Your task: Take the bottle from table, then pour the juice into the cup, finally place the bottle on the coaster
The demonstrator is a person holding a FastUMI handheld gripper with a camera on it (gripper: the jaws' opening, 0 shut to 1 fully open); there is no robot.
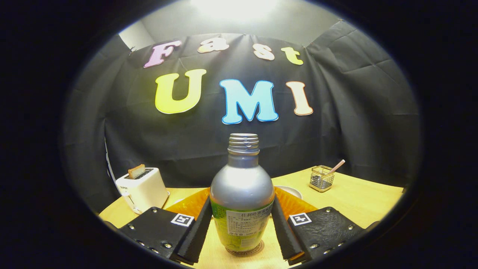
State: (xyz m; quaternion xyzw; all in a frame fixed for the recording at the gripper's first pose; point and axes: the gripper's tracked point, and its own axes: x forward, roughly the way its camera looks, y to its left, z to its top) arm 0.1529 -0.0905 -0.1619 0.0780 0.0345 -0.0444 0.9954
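Note:
A silver bottle (242,186) with a green label and an uncapped threaded neck stands upright between my fingers. Its base rests on a round brown coaster (257,249) on the wooden table. My gripper (242,201) is shut on the bottle, with one finger against each side of its body. Just behind the bottle's right shoulder shows the white rim of a cup (291,191); the rest of the cup is hidden by the bottle.
An orange mat (186,204) lies behind the bottle, under the cup. A white toaster (142,188) holding a slice of toast stands beyond the left finger. A wire holder (321,178) with a straw stands beyond the right finger.

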